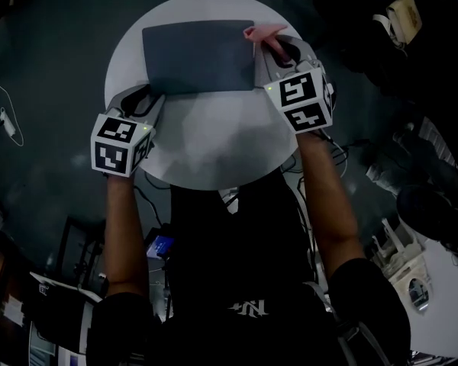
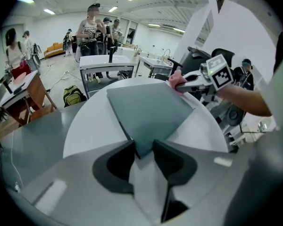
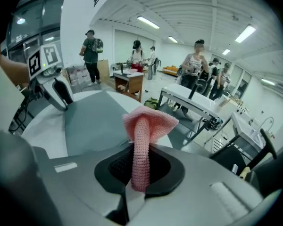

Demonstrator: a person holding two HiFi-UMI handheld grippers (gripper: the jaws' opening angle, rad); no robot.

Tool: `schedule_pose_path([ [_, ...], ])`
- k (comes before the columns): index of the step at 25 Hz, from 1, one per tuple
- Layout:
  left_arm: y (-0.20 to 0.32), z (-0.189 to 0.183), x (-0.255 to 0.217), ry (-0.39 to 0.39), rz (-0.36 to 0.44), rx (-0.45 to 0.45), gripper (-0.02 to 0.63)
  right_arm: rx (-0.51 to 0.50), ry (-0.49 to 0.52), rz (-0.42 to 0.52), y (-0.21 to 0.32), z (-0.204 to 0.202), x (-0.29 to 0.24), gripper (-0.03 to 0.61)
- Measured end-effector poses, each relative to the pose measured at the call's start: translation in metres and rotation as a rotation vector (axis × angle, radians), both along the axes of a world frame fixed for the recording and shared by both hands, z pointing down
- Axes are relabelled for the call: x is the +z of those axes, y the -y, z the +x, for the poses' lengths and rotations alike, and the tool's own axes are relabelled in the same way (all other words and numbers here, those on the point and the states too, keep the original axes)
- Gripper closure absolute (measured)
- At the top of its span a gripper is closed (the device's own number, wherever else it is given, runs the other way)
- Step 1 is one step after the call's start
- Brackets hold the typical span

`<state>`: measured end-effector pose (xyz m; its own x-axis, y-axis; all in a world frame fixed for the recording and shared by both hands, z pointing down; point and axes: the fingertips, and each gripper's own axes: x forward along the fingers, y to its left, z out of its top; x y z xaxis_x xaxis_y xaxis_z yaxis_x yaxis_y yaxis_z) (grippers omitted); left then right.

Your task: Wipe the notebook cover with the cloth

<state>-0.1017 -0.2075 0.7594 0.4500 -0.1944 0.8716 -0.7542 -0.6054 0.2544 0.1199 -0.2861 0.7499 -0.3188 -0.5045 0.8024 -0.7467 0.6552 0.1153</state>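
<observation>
Head view, looking steeply down: found the notebook (image 1: 198,56) lying flat and closed on the far half of the round white desk (image 1: 214,151), grey cover up. Saw the left claw (image 1: 146,99) set at the near left corner of the cover and the right claw (image 1: 284,50) by the far right corner, well apart along the diagonal. Judged this spacing deliberate: braced one corner while leaving most of the cover bare for wiping. Read, in the left gripper view, jaws standing apart with the notebook's corner wedged between their tips; made out no firm pinch, so took this claw as released, serving as a stop against sliding rather than as a grasp. Read, in the right gripper view, jaws clenched on the pink knitted cloth (image 3: 148,121), pinched into a narrow stalk with a loose fold flaring beyond the tips. Judged the free fold left forward so that fabric, not plastic, would meet the cover. Placed the cloth at the notebook's right edge, partly over bare desk; could not tell whether touching the cover. Judged a sweep toward the braced corner the likely next demand.
</observation>
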Motion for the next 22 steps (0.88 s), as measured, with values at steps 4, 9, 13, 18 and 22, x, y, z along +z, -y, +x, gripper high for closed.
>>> schedule_pose_path([
  [4,0.001,-0.002,0.000,-0.011,0.011,0.015,0.491,-0.009,0.112,0.087,0.001,-0.034,-0.038,0.551],
  [9,0.003,0.003,0.002,-0.030,0.024,0.001,0.492,-0.168,0.285,0.046,-0.015,-0.142,-0.043,0.551],
  [13,0.004,0.002,0.004,-0.044,0.030,-0.007,0.492,-0.278,0.317,-0.003,-0.019,-0.211,-0.028,0.551],
  [18,0.001,0.001,0.006,-0.058,0.043,-0.009,0.492,-0.311,0.241,-0.074,-0.021,-0.240,0.001,0.551],
  [22,0.003,0.001,0.007,-0.066,0.049,-0.010,0.492,-0.320,0.197,-0.053,-0.019,-0.240,0.005,0.551],
])
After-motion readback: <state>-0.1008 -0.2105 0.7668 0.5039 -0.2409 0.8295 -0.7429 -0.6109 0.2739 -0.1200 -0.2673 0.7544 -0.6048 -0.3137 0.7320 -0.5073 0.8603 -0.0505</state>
